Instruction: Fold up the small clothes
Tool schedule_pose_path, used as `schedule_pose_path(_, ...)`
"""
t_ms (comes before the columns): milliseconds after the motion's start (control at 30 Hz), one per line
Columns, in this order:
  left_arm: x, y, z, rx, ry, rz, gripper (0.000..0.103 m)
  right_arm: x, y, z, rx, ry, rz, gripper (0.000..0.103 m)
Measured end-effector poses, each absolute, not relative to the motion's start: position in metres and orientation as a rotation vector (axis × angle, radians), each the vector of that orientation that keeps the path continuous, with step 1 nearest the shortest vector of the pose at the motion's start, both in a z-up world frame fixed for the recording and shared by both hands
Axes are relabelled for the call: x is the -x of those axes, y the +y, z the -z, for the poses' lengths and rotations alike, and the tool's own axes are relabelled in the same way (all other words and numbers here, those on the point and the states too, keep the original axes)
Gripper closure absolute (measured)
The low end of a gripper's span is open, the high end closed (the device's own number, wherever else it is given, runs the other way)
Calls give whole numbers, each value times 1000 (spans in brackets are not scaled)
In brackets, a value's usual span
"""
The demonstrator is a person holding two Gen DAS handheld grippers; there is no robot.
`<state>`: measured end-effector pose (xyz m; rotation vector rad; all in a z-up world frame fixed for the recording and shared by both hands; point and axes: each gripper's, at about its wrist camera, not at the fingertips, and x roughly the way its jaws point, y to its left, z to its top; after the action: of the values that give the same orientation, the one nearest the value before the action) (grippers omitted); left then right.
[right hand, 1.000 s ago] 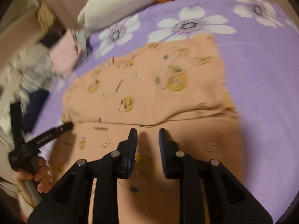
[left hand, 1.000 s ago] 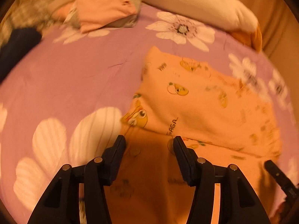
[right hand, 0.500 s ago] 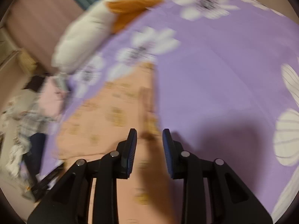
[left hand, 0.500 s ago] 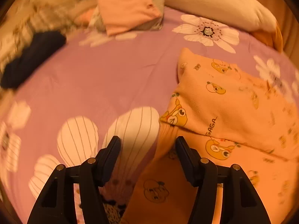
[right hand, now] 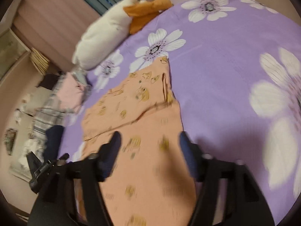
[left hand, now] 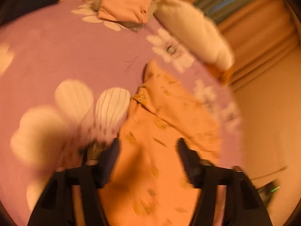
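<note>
Both grippers, the left gripper (left hand: pixel 148 148) and the right gripper (right hand: pixel 149 143), stood parted over the orange cartoon-print cotton garment (right hand: pixel 143 124), their jaws having just been opening, with cloth showing between the fingers but no pad pressing on it. We logged the garment as lying partly folded on the purple flower-print bedsheet (right hand: pixel 216 60), near the white plush pillow (right hand: pixel 105 37). We judged it light, limp and prone to bunching, best pinched at a near corner or hem edge.
</note>
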<state>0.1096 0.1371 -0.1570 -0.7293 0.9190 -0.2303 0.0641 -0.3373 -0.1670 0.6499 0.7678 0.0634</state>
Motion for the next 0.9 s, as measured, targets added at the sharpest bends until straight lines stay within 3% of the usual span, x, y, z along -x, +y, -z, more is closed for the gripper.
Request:
schedule_pose_path(233, -47, 170, 157, 777, 992, 289, 27, 14, -364, 197, -982, 801, -121, 28)
schedule_pose_path(533, -41, 176, 216, 871, 1137, 336, 27, 42, -348, 241, -1018, 953, -162, 29)
schedule_pose_path(700, -41, 169, 224, 964, 1198, 563, 29, 39, -335, 250, -1055, 1018, -303, 29)
schedule_pose_path(767, -39, 152, 231, 965, 1237, 652, 29, 31, -326, 256, -1092, 1022, -341, 31)
schedule_pose_path(900, -41, 124, 220, 869, 1212, 638, 30, 24, -308, 258, -1098, 1035, -352, 45)
